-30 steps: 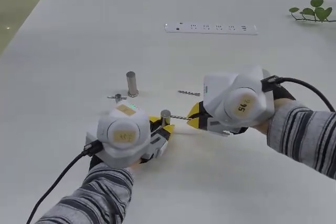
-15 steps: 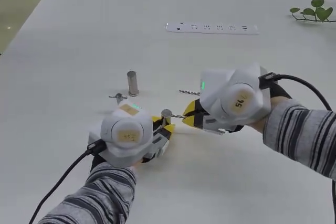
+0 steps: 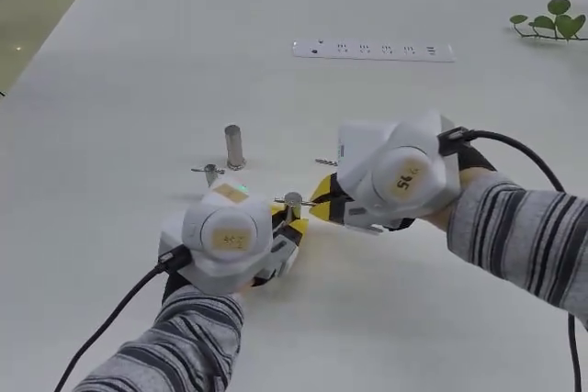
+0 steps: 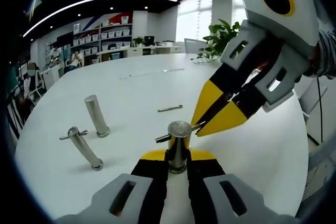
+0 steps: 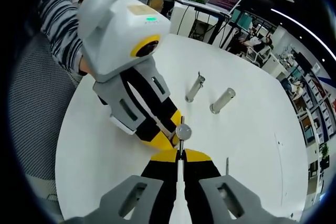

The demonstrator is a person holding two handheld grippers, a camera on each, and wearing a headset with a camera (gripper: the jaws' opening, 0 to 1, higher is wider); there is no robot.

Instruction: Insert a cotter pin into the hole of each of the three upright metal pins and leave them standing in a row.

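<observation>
Your right claw (image 3: 320, 205) has moved in since a second ago. Its yellow tips now sit against the middle metal pin (image 4: 178, 141), and the cotter pin (image 4: 162, 138) it pinches pokes out of the pin's far side, away from that claw. I judge this second insertion nearly seated. Your left claw (image 4: 178, 157) stays clamped on that pin's lower shaft, keeping it upright.

Beyond the left claw's tips stand the finished pin (image 4: 82, 147), already crossed by its cotter, and the bare pin (image 4: 97, 115). A spare cotter pin (image 4: 170, 108) lies past the right claw.

The tabletop (image 3: 138, 61) is plain white, with a power strip (image 3: 373, 50) and a plant sprig (image 3: 549, 17) at its far end. Office shelves (image 4: 100, 35) stand behind it.
</observation>
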